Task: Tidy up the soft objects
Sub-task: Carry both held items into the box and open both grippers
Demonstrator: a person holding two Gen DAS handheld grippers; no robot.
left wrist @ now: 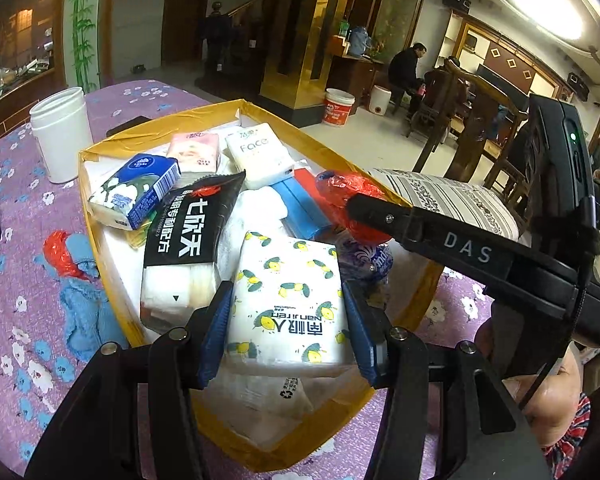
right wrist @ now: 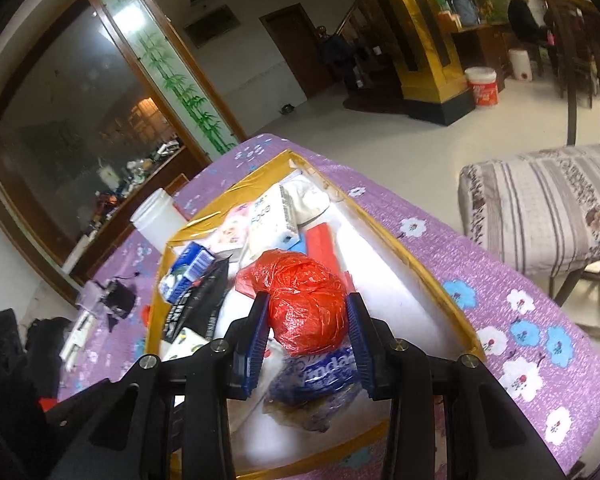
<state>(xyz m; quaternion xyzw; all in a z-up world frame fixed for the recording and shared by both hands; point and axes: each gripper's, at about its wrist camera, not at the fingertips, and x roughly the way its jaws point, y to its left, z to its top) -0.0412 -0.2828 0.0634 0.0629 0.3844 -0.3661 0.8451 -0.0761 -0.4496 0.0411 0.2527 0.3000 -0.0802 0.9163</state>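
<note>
My left gripper (left wrist: 289,320) is shut on a white tissue pack with lemon prints (left wrist: 288,300), held over the near end of a gold-rimmed box (left wrist: 100,152). My right gripper (right wrist: 308,330) is shut on a crumpled red plastic bag (right wrist: 306,300) above the same box (right wrist: 440,276); that bag and gripper also show in the left wrist view (left wrist: 348,196). Inside the box lie a black tissue pack (left wrist: 192,236), a blue pack (left wrist: 140,192), a white "Face" pack (left wrist: 260,152), a pink pack (left wrist: 194,150) and a blue-printed bag (right wrist: 320,376).
The box sits on a purple flowered tablecloth (left wrist: 28,320). A white plastic jar (left wrist: 62,132) stands left of the box. A blue cloth with a red bag (left wrist: 76,280) lies on the table at left. A striped cushioned chair (right wrist: 548,208) stands right of the table. People sit far off.
</note>
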